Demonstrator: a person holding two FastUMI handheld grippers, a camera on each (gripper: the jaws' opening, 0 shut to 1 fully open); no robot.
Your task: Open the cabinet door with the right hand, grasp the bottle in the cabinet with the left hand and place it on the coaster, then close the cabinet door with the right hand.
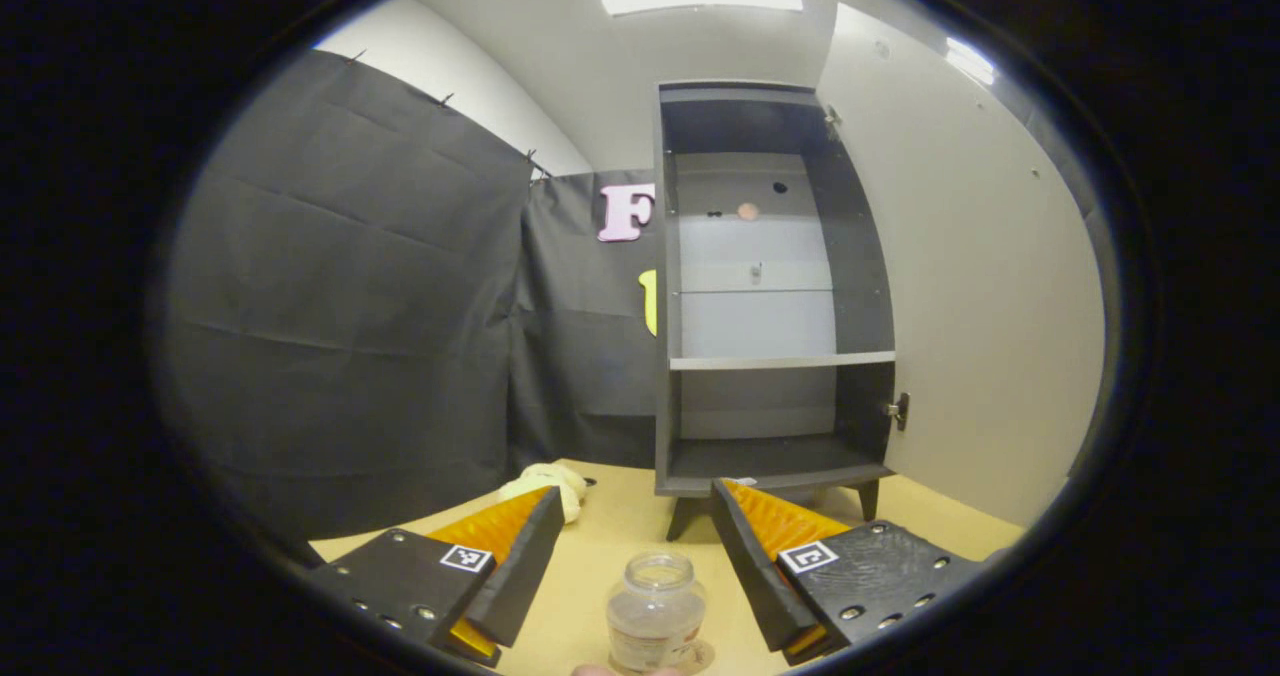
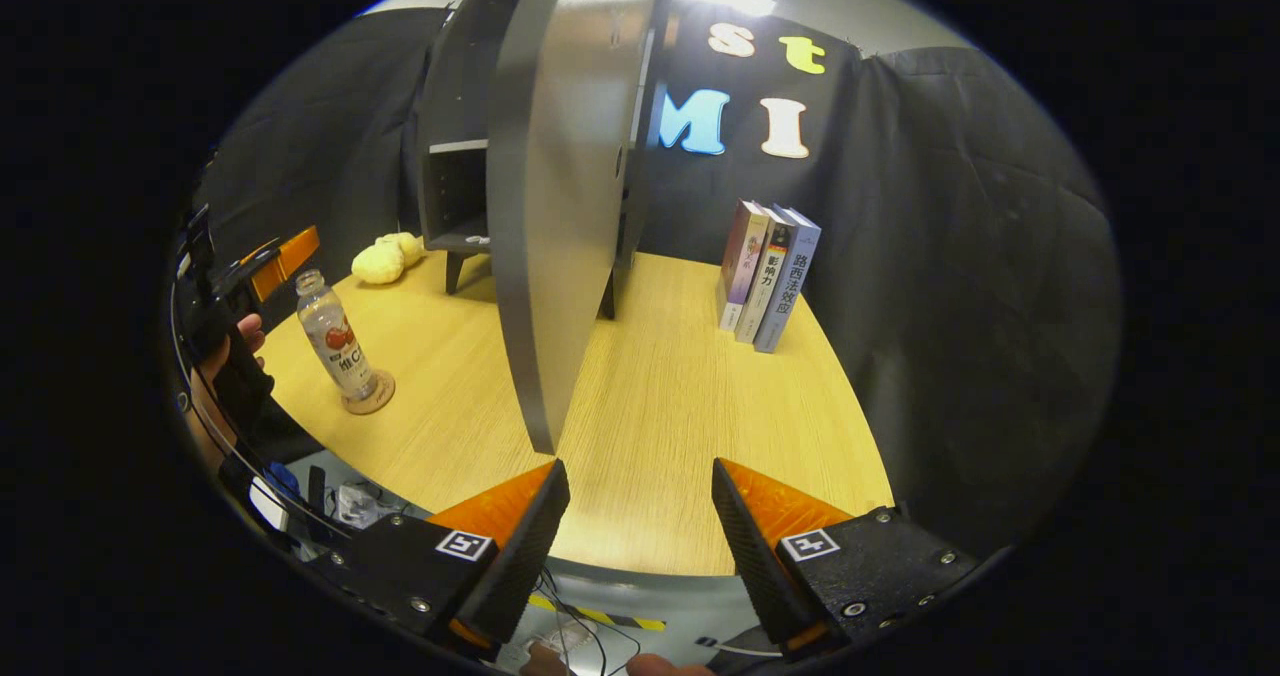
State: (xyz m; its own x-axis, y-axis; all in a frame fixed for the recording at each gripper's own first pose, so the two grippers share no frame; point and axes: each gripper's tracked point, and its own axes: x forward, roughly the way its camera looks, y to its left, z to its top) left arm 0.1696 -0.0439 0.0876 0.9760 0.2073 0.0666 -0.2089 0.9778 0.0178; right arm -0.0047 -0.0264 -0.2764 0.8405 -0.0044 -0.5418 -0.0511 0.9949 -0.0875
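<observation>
1. The left gripper (image 1: 635,556) has two wedge-shaped fingers with ribbed inner faces, each mounted on a flat black block.
2. Each block carries a small square black-and-white marker and several round silver screws along its outer edge.
3. The right gripper (image 2: 640,541) has the same build: ribbed wedge fingers, black blocks, one square marker each, silver screws.
4. A dark sleeve (image 2: 245,386) covers the person's arm at the far gripper in the right gripper view.
</observation>
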